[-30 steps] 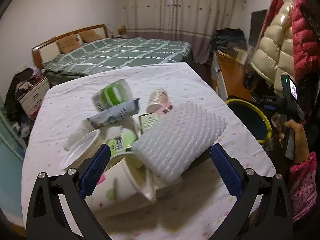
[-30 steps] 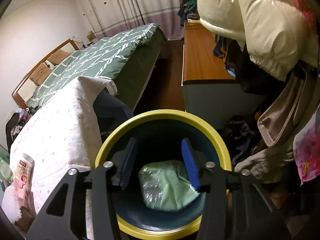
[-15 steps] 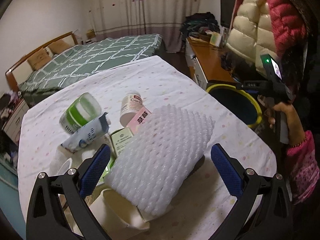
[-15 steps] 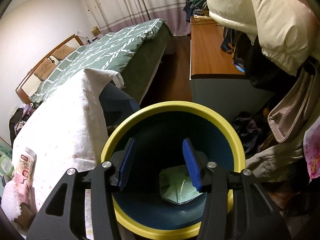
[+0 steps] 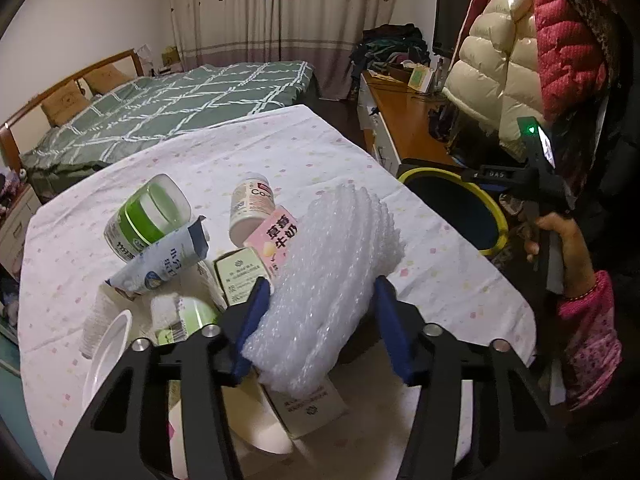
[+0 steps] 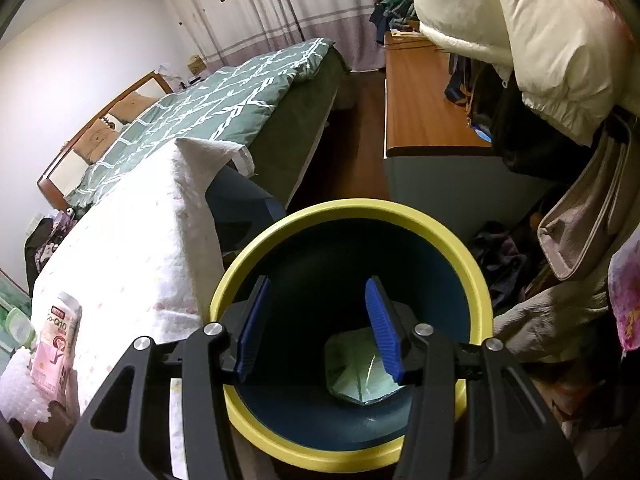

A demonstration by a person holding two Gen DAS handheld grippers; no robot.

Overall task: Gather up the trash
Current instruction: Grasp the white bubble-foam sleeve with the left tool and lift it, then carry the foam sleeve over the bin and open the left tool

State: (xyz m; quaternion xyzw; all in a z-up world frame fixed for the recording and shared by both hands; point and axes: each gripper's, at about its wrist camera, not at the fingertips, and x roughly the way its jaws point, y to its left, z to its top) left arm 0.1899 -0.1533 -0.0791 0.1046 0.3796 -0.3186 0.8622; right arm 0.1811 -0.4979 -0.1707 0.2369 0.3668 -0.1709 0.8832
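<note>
Left gripper (image 5: pixel 318 322) clamped on white bubble-wrap wad (image 5: pixel 328 280).
Right gripper (image 6: pixel 316 330), jaws apart and empty, over yellow-rimmed blue plastic bin (image 6: pixel 352 216).

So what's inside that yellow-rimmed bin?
The right wrist view shows one crumpled green packet lying on the dark bottom of the bin. The open right tongs hide part of the floor, so anything more there cannot be seen.

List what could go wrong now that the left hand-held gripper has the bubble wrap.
1. The bubble wrap is bulky and soft; the left hand-held gripper pinches only its near end, so it may slip.
2. It lies against the pink carton and green box; lifting may drag them along.
3. The bin stands off the table edge; the wrap may catch its rim.
</note>
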